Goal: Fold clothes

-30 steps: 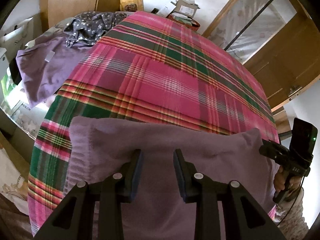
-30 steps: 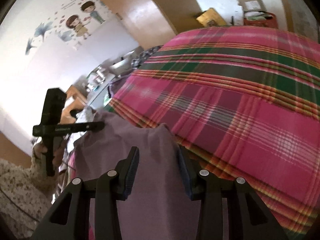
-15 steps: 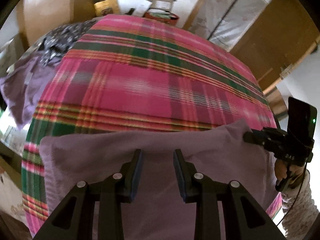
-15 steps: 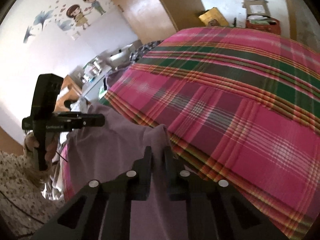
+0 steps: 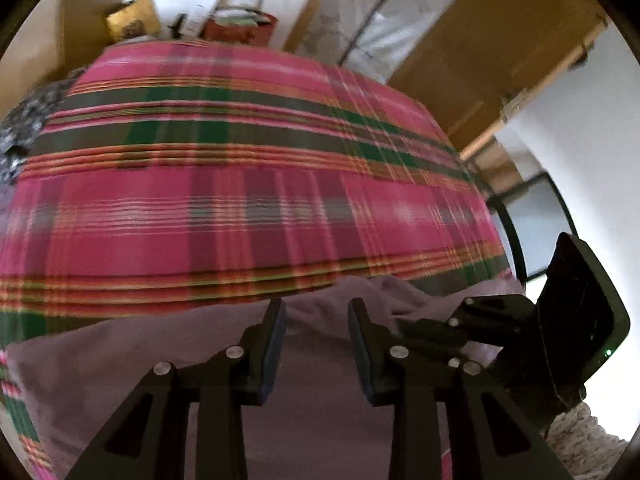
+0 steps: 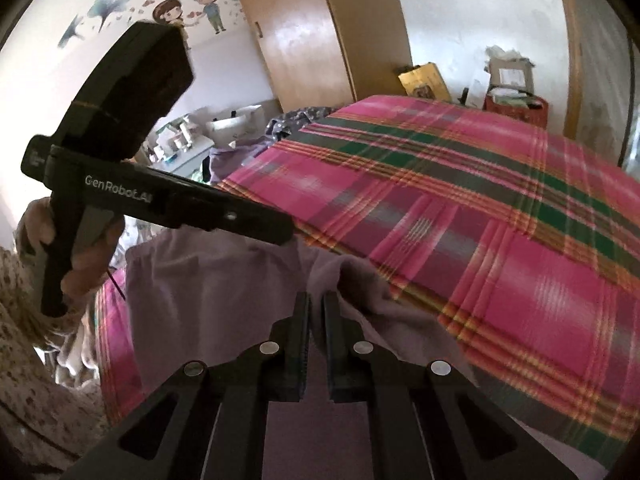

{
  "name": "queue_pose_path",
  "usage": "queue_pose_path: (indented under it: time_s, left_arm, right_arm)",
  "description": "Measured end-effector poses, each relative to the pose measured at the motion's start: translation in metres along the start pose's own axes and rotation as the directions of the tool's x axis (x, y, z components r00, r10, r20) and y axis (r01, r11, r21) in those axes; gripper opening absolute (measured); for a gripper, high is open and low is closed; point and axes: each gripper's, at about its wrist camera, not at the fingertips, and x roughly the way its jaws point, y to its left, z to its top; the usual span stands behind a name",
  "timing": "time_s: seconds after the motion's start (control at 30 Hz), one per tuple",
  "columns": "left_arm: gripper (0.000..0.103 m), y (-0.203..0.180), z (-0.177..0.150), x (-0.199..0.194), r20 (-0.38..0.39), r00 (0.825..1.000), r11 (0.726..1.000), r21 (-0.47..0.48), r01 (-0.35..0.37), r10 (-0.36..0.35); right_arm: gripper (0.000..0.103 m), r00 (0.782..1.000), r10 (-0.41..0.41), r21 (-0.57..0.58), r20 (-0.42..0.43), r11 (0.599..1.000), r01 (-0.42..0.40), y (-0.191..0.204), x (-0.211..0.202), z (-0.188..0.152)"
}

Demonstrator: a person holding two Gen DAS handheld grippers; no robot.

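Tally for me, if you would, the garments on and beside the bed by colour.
Purple: 2, the near purple garment and the far purple garment.
Grey patterned: 1, the grey patterned garment.
Total: 3.

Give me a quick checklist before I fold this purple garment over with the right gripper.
1. Right gripper closed on the purple garment: ok, jaws nearly together with a raised fold of cloth at their tips.
2. Left gripper gripping: not ok, jaws open over the garment.
3. Grippers apart from each other: cannot tell, they are very close in both views.
4. Room on the plaid blanket ahead: ok, bare fabric beyond the garment.
5. Garment flat: not ok, bunched near the right gripper.
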Motion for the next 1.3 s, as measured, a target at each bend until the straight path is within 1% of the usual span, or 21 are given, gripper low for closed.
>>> queue_pose_path:
  time_s: [0.13, 0.2, 0.23, 0.3, 0.4, 0.5, 0.63, 0.77, 0.87, 0.93, 1.0, 1.03, 1.1, 1.17, 1.3]
  left_arm:
    - [0.034, -0.018, 0.008, 0.016, -0.081, 0.996, 0.998, 0.057, -0.025, 0.03]
    - [0.034, -0.026, 0.012, 0.021, -0.108, 0.991, 0.994, 0.092, -0.065, 0.075]
    - [0.034, -0.03, 0.014, 0.022, -0.105, 0.989, 0.989, 0.114, -0.093, 0.105]
    - [0.034, -0.04, 0.016, 0.028, -0.115, 0.98, 0.975, 0.175, -0.138, 0.16]
    - [0.034, -0.041, 0.017, 0.042, -0.173, 0.96, 0.963, 0.195, -0.184, 0.218]
    - [0.033, -0.046, 0.017, 0.047, -0.179, 0.948, 0.948, 0.228, -0.22, 0.263]
    - [0.033, -0.055, 0.019, 0.05, -0.166, 0.93, 0.922, 0.274, -0.275, 0.327]
    - [0.033, -0.066, 0.018, 0.048, -0.168, 0.932, 0.912, 0.319, -0.257, 0.321]
    - [0.033, -0.068, 0.016, 0.053, -0.193, 0.931, 0.912, 0.337, -0.233, 0.309]
    - [0.033, -0.066, 0.015, 0.06, -0.217, 0.925, 0.91, 0.346, -0.227, 0.313]
    - [0.033, -0.062, 0.016, 0.065, -0.242, 0.917, 0.915, 0.333, -0.228, 0.317]
    - [0.032, -0.059, 0.017, 0.065, -0.247, 0.918, 0.918, 0.326, -0.224, 0.312]
    - [0.023, -0.056, 0.019, 0.061, -0.239, 0.922, 0.921, 0.318, -0.223, 0.306]
    - [0.01, -0.054, 0.021, 0.056, -0.224, 0.929, 0.926, 0.307, -0.22, 0.295]
    - [0.006, -0.041, 0.032, 0.046, -0.195, 0.951, 0.954, 0.228, -0.195, 0.241]
  right_arm:
    - [0.007, 1.0, -0.002, 0.02, 0.007, 1.0, 0.002, 0.001, 0.003, -0.007]
    - [0.008, 1.0, 0.008, 0.033, 0.008, 0.999, -0.009, 0.001, 0.004, -0.008]
    - [0.008, 1.0, 0.012, 0.036, 0.009, 0.999, -0.013, 0.001, 0.004, -0.009]
    - [0.008, 1.0, 0.016, 0.037, 0.011, 0.999, -0.016, 0.001, 0.005, -0.01]
    - [0.008, 1.0, 0.018, 0.041, 0.014, 0.999, -0.019, 0.002, 0.006, -0.01]
    - [0.009, 1.0, 0.023, 0.045, 0.012, 0.999, -0.023, 0.002, 0.007, -0.011]
    - [0.009, 1.0, 0.029, 0.046, 0.007, 0.998, -0.03, 0.001, 0.009, -0.013]
    - [0.009, 0.999, 0.04, 0.052, 0.017, 0.998, -0.041, 0.0, 0.007, -0.014]
    - [0.01, 0.999, 0.049, 0.056, 0.016, 0.997, -0.05, -0.001, 0.007, -0.016]
    - [0.01, 0.998, 0.056, 0.057, 0.014, 0.997, -0.057, 0.0, 0.008, -0.018]
    - [0.01, 0.998, 0.06, 0.057, 0.018, 0.997, -0.061, 0.0, 0.007, -0.019]
    - [0.01, 0.998, 0.063, 0.057, 0.021, 0.996, -0.064, 0.001, 0.007, -0.019]
    - [0.01, 0.997, 0.067, 0.06, 0.027, 0.996, -0.068, 0.001, 0.006, -0.019]
    - [0.01, 0.997, 0.069, 0.064, 0.032, 0.995, -0.071, 0.0, 0.004, -0.019]
    - [0.01, 0.997, 0.065, 0.074, 0.041, 0.995, -0.068, -0.001, 0.004, -0.019]
